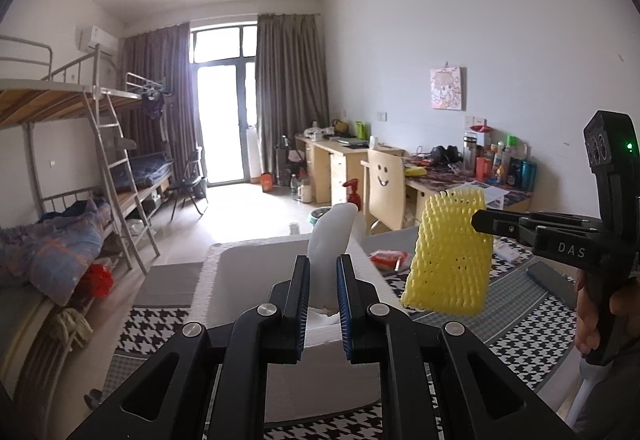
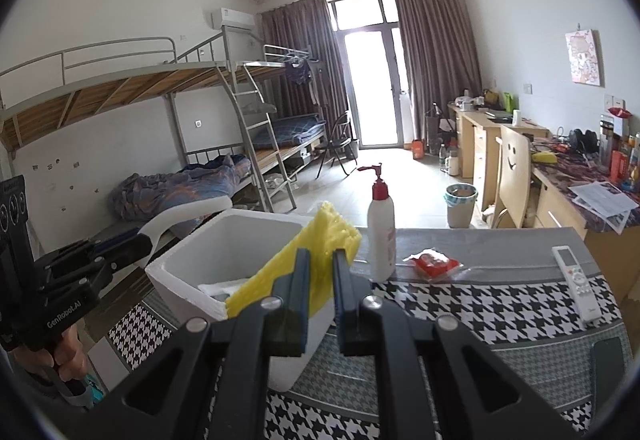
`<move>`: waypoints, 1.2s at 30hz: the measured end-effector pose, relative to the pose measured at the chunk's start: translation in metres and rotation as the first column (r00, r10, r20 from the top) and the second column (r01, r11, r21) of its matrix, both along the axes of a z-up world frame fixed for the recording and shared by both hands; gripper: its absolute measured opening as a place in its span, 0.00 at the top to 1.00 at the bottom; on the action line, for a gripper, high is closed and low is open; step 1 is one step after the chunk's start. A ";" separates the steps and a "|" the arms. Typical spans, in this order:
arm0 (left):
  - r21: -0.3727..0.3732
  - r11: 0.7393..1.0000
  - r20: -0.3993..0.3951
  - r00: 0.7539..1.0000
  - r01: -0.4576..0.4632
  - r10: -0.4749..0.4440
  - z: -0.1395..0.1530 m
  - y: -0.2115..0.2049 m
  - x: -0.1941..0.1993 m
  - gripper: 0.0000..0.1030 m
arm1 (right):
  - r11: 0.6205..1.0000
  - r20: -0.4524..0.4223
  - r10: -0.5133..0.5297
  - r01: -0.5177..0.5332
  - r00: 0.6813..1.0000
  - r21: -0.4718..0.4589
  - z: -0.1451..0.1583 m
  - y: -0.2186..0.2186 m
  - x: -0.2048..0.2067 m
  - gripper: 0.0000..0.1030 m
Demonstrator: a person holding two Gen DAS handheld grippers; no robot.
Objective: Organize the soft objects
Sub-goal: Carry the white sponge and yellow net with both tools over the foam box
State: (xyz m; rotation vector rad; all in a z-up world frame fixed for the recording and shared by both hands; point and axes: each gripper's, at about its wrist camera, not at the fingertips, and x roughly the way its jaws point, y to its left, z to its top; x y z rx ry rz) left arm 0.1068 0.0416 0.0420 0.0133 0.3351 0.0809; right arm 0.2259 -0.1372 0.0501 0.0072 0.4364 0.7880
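Above the white foam box [image 2: 208, 260], near the desk's [image 2: 500, 304] left edge: two soft items, both airborne.

- Yellow foam net sleeve [image 1: 450, 256]: clenched between the right gripper's [image 2: 320, 272] fingers, over the box's right wall.
- White foam piece [image 1: 330, 240]: clenched by the left gripper [image 1: 323, 276], held over the box's left rim.
- Box interior: some white material already lies at the bottom; identity unclear.
- Outstanding, by judgement: both held items not yet deposited.
- Beyond the box: pump bottle [image 2: 380, 224], red packet [image 2: 434, 264], remote control [image 2: 576, 284] toward the right edge; probably not soft goods.
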 end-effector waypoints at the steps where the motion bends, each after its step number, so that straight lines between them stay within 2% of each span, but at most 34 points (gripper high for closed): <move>1: -0.001 1.000 0.000 1.000 -0.005 0.005 0.001 0.002 0.000 0.86 | 1.000 0.000 0.006 -0.006 1.000 -0.001 0.000 0.003 0.000 0.87; 17: -0.012 0.996 0.014 0.996 -0.083 0.084 0.001 0.028 -0.008 0.86 | 0.998 -0.008 0.065 -0.065 0.998 -0.009 0.005 0.038 0.002 0.87; 36: -0.034 0.992 0.031 0.991 -0.126 0.127 -0.003 0.052 -0.021 0.86 | 0.995 -0.032 0.089 -0.091 0.996 -0.050 0.002 0.084 0.006 0.87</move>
